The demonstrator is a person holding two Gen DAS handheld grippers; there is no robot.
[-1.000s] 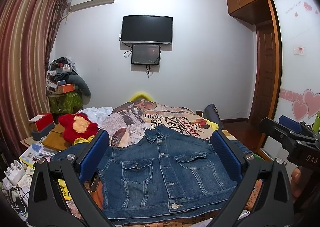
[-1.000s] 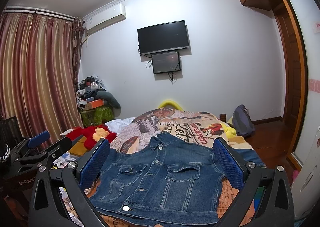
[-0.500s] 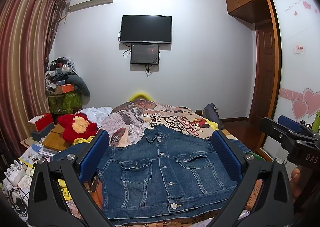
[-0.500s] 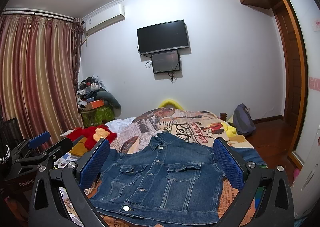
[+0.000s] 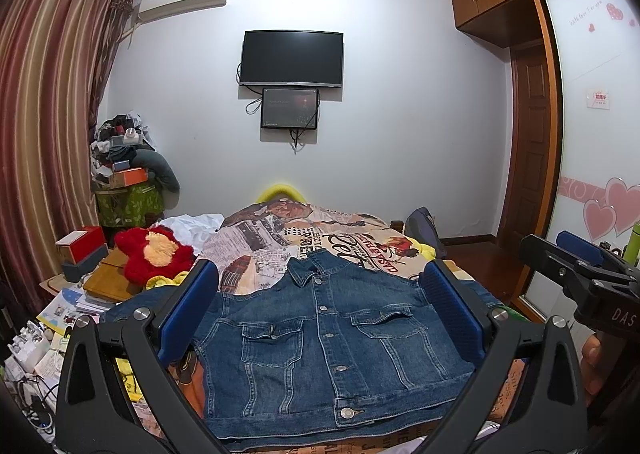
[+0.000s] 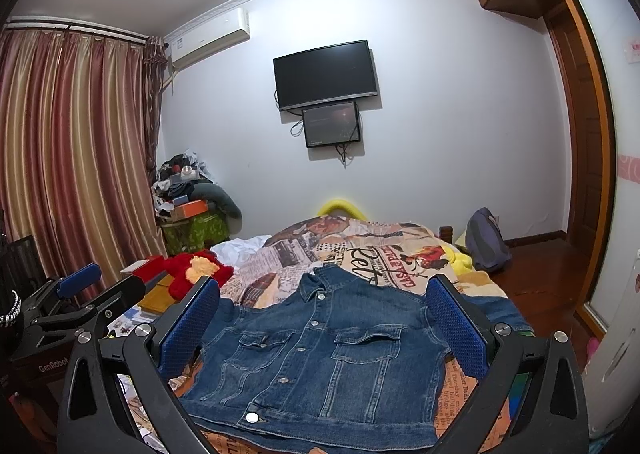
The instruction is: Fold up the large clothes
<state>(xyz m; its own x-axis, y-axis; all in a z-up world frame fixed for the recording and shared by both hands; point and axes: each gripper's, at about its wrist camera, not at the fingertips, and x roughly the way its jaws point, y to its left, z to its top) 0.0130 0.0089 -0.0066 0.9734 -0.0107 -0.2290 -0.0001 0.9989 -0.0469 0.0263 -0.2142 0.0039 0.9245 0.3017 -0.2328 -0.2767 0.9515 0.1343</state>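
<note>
A blue denim jacket (image 5: 328, 342) lies flat, front up and buttoned, on the bed's printed cover (image 5: 304, 238); it also shows in the right wrist view (image 6: 324, 358). My left gripper (image 5: 320, 310) is open and empty, held above the jacket's near hem. My right gripper (image 6: 322, 314) is open and empty too, hovering over the jacket from the right. The right gripper shows at the right edge of the left wrist view (image 5: 580, 274), and the left gripper at the left edge of the right wrist view (image 6: 72, 302). The sleeves spread out sideways, partly hidden behind the fingers.
A red plush toy (image 5: 154, 254) and white cloth (image 5: 192, 224) lie at the bed's left. Books and boxes (image 5: 80, 254) crowd a low table at the left. A backpack (image 6: 486, 240) stands on the floor at the right. Curtains (image 6: 72, 154) hang on the left.
Both views have shifted only slightly; the jacket lies as before and both grippers stay open.
</note>
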